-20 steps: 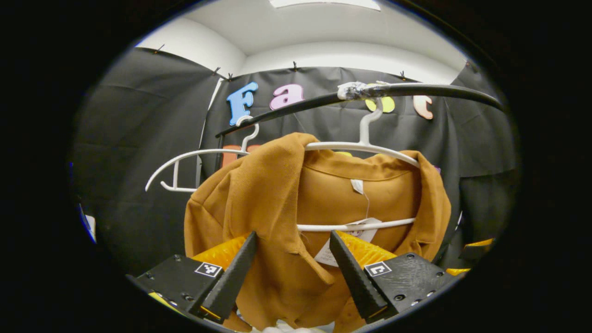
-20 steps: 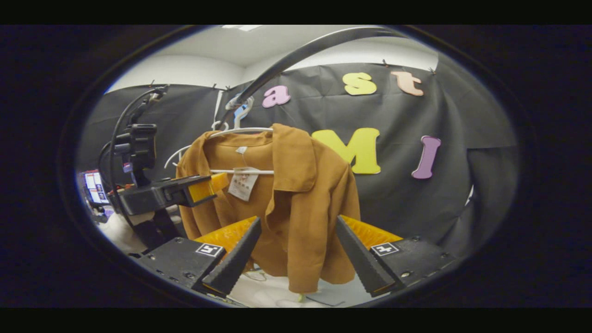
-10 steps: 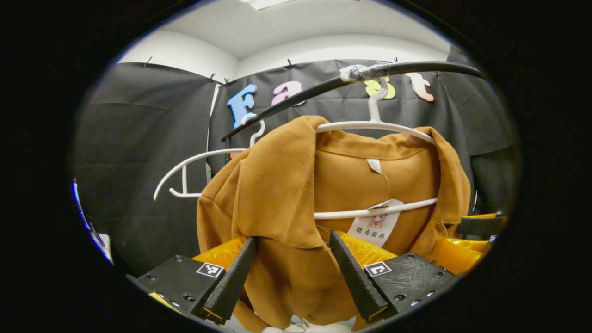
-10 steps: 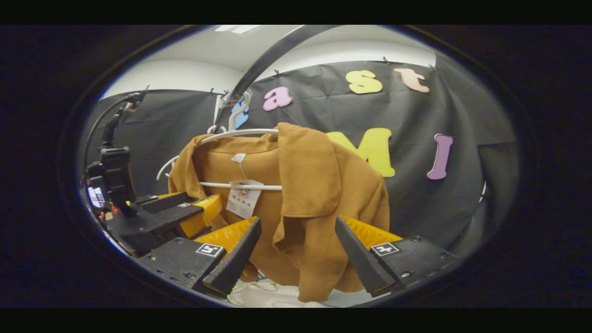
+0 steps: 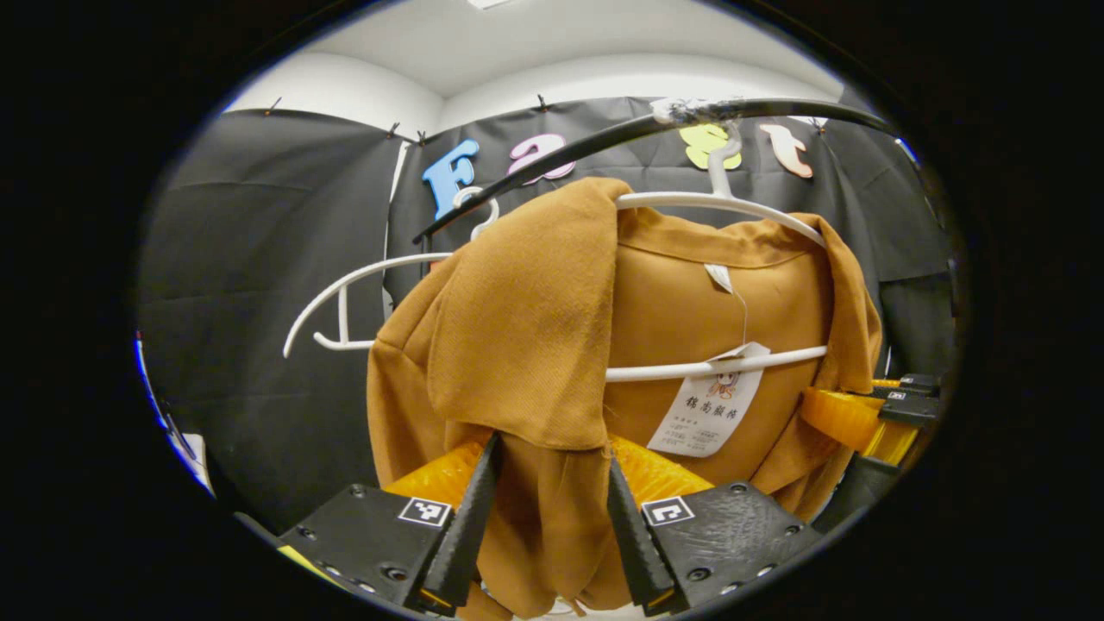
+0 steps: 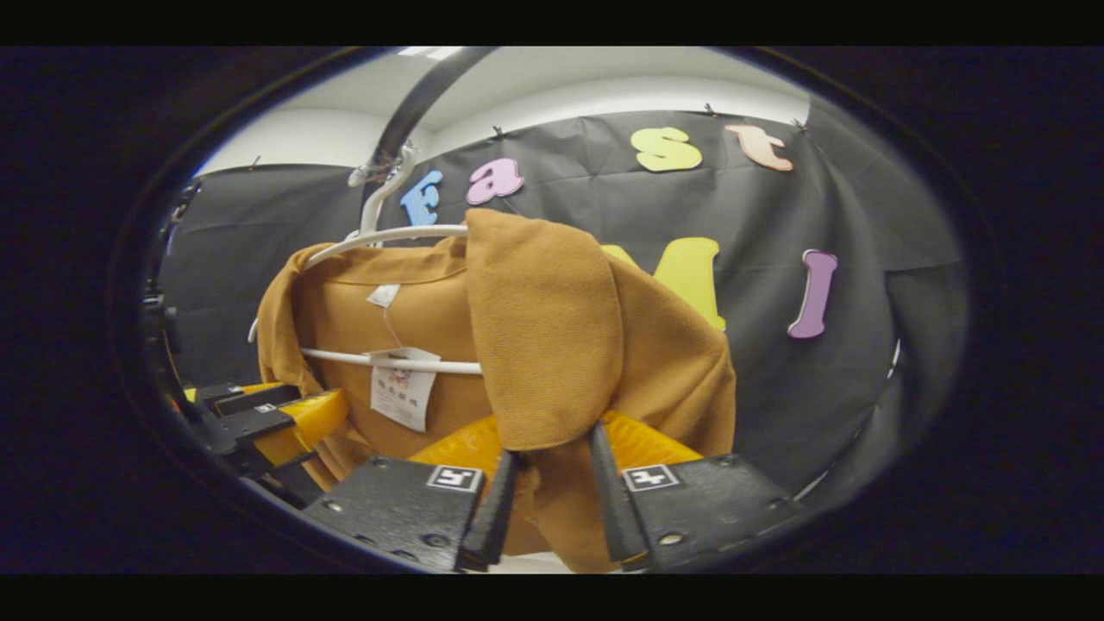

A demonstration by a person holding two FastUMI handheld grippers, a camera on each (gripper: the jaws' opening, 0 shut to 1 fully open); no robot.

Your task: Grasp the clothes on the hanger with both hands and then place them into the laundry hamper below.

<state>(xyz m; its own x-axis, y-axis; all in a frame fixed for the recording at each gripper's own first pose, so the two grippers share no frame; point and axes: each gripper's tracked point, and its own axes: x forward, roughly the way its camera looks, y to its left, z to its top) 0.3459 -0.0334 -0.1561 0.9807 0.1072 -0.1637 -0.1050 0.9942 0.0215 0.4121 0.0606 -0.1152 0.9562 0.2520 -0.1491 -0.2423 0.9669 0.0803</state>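
Two grippers closed in on a brown shirt [image 5: 690, 319] that hung on a white hanger [image 5: 733, 207] from a dark curved rail [image 5: 604, 138] in the booth. In the left gripper view, the left gripper [image 5: 548, 500] had its fingers drawn narrow around the shirt's front edge, just below the folded-over collar flap; the cloth filled the gap between them and both fingers [image 5: 470, 526] appeared to press on it. The shirt's open neck, with a paper tag [image 5: 711, 410] dangling over the hanger's lower bar, sat up and to the right of that gripper. A second white hanger [image 5: 362, 293], bare, hung on the same rail to the gripper's upper left, behind the shirt's shoulder.

In the right gripper view, the right gripper [image 6: 552, 500] was likewise nearly closed, with the shirt's [image 6: 552, 345] other front edge bunched between its fingers directly under the opposite collar flap; both fingers [image 6: 608, 509] looked to be touching the fabric. The hanger [image 6: 388, 237] and the tag [image 6: 401, 388] lay up and to the left of this gripper. Farther left and lower, the left gripper [image 6: 276, 414] showed beside the shirt's far edge. In the left gripper view, the right gripper's body [image 5: 871, 410] reached in against the shirt's right side, level with the tag.
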